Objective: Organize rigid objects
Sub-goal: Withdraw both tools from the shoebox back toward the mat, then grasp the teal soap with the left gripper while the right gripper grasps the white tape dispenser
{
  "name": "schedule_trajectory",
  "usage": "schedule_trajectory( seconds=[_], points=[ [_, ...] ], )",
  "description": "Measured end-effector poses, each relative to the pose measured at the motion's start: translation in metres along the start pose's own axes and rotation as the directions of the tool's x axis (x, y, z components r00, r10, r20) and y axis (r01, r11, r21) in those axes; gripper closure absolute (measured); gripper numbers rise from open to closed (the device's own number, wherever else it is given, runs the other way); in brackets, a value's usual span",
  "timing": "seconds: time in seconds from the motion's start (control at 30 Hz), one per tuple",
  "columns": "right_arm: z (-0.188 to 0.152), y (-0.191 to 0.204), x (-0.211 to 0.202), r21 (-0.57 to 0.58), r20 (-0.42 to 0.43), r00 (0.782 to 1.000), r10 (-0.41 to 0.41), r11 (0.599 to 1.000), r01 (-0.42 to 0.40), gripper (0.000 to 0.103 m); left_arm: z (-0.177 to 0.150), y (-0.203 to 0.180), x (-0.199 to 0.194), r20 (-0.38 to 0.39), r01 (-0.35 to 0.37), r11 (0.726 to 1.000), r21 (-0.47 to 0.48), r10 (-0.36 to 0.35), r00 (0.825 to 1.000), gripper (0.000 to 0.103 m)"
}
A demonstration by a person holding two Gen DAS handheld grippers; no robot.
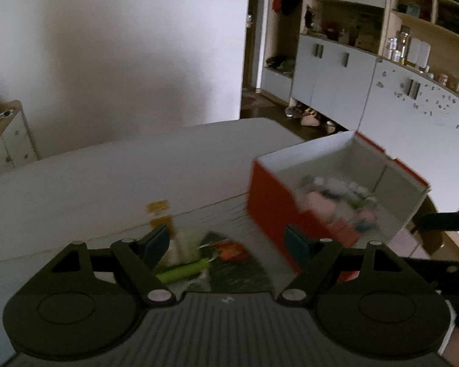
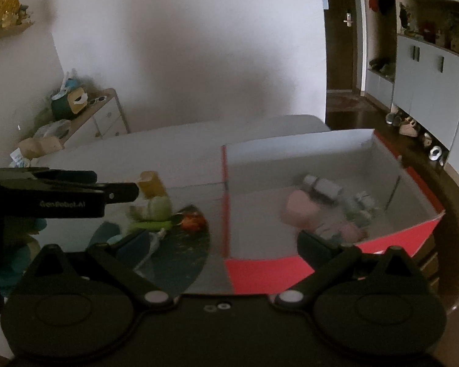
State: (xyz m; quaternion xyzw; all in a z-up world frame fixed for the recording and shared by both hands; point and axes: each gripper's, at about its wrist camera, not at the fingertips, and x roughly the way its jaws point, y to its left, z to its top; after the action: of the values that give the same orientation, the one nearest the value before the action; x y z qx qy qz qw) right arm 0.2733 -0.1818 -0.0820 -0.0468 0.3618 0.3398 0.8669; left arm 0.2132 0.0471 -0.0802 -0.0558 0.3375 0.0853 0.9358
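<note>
A red box [image 1: 269, 205] with a white inside stands on the table, right of a small pile: a green stick [image 1: 183, 270], an orange piece [image 1: 232, 250] and a pale round thing [image 1: 185, 244]. My left gripper [image 1: 226, 243] is open and empty just above this pile. The box [image 2: 290, 267] holds several small pink and grey items [image 2: 303, 211]. My right gripper [image 2: 223, 247] is open and empty at the box's near left corner. The left gripper [image 2: 119, 194] reaches in from the left above the pile's green stick [image 2: 151, 224] and a yellow block [image 2: 151, 183].
The grey table [image 1: 107, 177] runs back to a white wall. A dark round mat [image 2: 186, 260] lies under the pile. A low drawer unit [image 2: 104, 116] stands far left, and blue-grey cabinets [image 1: 333, 70] with shelves stand at the right.
</note>
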Motion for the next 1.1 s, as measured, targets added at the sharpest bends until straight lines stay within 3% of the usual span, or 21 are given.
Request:
schedule_trajectory(
  seconds=[0.57,1.1],
  points=[
    [-0.005,0.077,0.059,-0.020,-0.108,0.994,-0.017,1.000,0.015,0.001,-0.064,0.097,0.029,-0.084,-0.049,0.998,-0.046,0.045,0.995,0.021],
    [-0.014,0.111,0.143,0.027,-0.245,0.966,-0.084,0.995,0.093,0.002,-0.094,0.116,0.063,-0.127,-0.017,0.999,-0.051,0.010,0.992,0.021]
  ],
)
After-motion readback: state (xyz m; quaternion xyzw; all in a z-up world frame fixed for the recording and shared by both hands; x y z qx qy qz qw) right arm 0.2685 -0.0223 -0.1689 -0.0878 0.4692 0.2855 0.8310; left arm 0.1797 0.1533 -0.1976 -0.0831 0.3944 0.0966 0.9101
